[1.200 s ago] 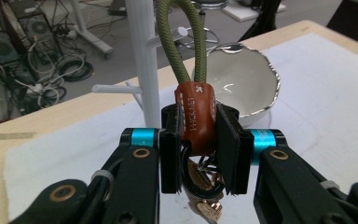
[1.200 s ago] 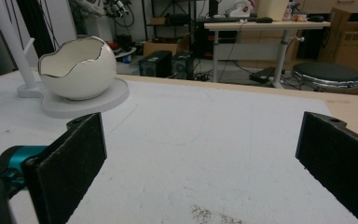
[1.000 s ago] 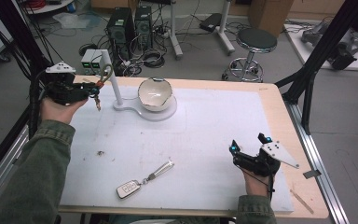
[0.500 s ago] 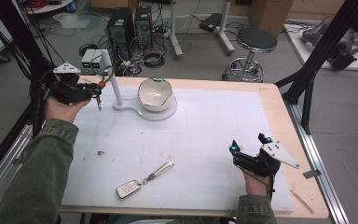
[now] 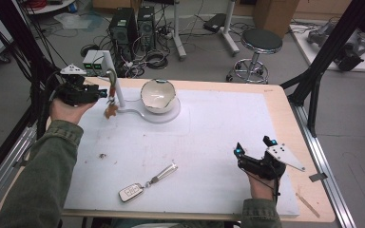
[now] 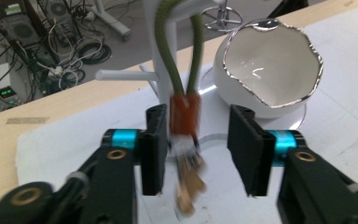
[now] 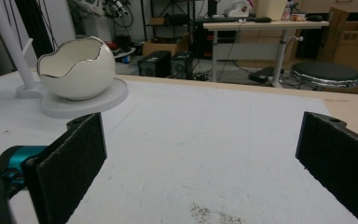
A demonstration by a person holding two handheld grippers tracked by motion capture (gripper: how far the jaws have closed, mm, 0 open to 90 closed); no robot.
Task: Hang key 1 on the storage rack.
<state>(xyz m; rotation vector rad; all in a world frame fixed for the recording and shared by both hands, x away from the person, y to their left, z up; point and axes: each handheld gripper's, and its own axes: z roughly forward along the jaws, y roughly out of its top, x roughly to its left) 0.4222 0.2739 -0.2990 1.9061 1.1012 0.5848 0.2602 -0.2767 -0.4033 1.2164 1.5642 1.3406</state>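
A white stand (image 5: 116,90) with pegs rises beside a white egg-shaped bowl (image 5: 158,95) on a shared white base (image 5: 171,115). A green cord loop (image 6: 196,51) hangs from the top of the stand (image 6: 154,56), with an orange band (image 6: 185,114) and a blurred tan tassel (image 6: 190,184) below it. My left gripper (image 5: 102,93) is open; in the left gripper view its jaws stand either side of the band, left gripper (image 6: 196,149), and do not clamp it. The tassel (image 5: 109,110) dangles by the stand. My right gripper (image 5: 253,145) rests open at the front right, right gripper (image 7: 200,163), with nothing between its jaws.
A car key fob (image 5: 130,192) with a metal clip (image 5: 164,173) lies near the table's front edge. The bowl (image 7: 77,70) stands far ahead of the right gripper. A small dark speck (image 5: 102,155) lies on the white mat. A stool (image 5: 261,42) stands beyond the table.
The tassel has dropped a little lower and to the right of the left gripper's tips and now swings, blurred. The right gripper has not moved.
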